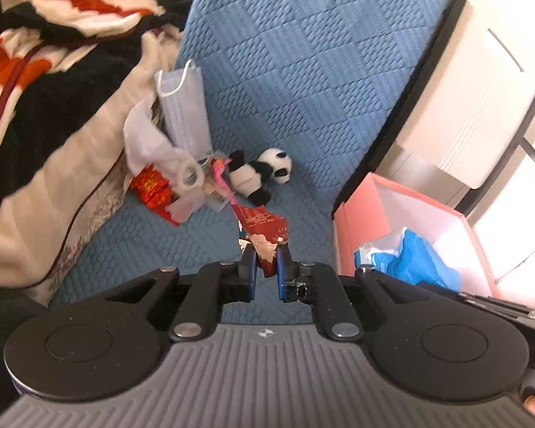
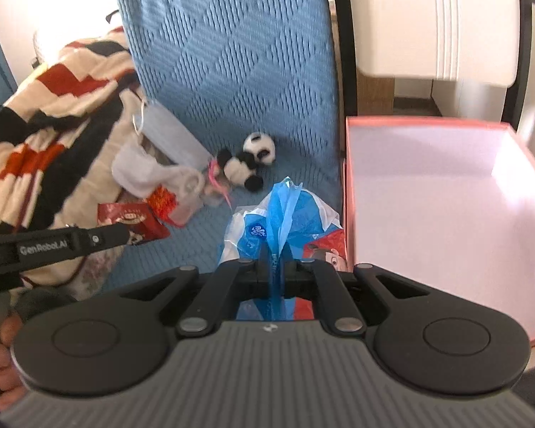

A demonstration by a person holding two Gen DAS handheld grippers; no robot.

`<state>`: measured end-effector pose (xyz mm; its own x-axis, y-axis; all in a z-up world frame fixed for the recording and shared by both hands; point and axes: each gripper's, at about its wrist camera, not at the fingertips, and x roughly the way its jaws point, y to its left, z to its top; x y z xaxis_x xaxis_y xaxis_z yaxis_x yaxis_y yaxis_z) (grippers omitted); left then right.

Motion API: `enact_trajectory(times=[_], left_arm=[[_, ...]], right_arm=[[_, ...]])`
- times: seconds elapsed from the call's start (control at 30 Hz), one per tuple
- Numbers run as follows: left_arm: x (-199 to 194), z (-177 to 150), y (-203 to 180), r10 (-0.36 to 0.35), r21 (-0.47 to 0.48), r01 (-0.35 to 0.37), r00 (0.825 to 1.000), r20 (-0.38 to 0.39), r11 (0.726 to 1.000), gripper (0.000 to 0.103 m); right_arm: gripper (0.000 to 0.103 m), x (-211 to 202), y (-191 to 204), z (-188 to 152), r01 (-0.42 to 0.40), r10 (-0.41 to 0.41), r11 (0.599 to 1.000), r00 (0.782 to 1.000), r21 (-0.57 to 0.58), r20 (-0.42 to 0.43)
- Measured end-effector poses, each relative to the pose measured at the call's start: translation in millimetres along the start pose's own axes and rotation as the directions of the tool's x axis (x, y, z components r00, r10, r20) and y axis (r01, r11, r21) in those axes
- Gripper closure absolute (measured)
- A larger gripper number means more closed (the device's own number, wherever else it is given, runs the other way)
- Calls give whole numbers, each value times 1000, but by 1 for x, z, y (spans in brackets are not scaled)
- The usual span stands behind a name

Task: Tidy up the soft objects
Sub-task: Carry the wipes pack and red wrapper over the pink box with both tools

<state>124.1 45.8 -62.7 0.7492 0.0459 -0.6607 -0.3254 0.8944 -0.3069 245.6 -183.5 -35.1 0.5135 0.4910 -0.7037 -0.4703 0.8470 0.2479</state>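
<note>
Both grippers were loaded: my left gripper [image 1: 266, 249] pinched a red snack wrapper [image 1: 264, 230], my right gripper [image 2: 275, 249] clamped a blue plastic bag [image 2: 281, 214], each lifted off the blue bedspread [image 1: 303, 71] so I could drop them into the pink box [image 2: 428, 192] alongside.

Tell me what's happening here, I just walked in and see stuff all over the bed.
A person is tidying soft things with a handheld gripper in each hand. The left gripper is shut on a red snack wrapper; the right gripper is shut on a blue and white plastic bag, beside the open pink box. A panda toy, a face mask and other clutter lie on the blue bedcover.
</note>
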Motion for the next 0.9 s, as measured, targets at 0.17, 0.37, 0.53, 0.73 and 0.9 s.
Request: enact_trajectory(times=[0.17, 0.37, 0.53, 0.73, 0.9], left_arm=[[-10, 16, -22, -26, 19, 26, 1000, 7, 1000, 89], [-22, 34, -54, -63, 44, 61, 997, 33, 997, 89], [-29, 45, -82, -93, 57, 89, 994, 63, 994, 89], [-32, 51, -123, -130, 89, 122, 988, 86, 989, 89], [-23, 51, -156, -158, 119, 147, 984, 82, 982, 89]], right_arm=[[96, -18, -8, 19, -5, 5, 1000, 999, -11, 32], [96, -37, -22, 40, -1, 2, 1000, 998, -17, 70], [96, -56, -40, 58, 11, -8, 1000, 995, -27, 103], [96, -72, -66, 73, 26, -21, 999, 991, -42, 130], [96, -76, -90, 76, 44, -40, 999, 990, -27, 136]])
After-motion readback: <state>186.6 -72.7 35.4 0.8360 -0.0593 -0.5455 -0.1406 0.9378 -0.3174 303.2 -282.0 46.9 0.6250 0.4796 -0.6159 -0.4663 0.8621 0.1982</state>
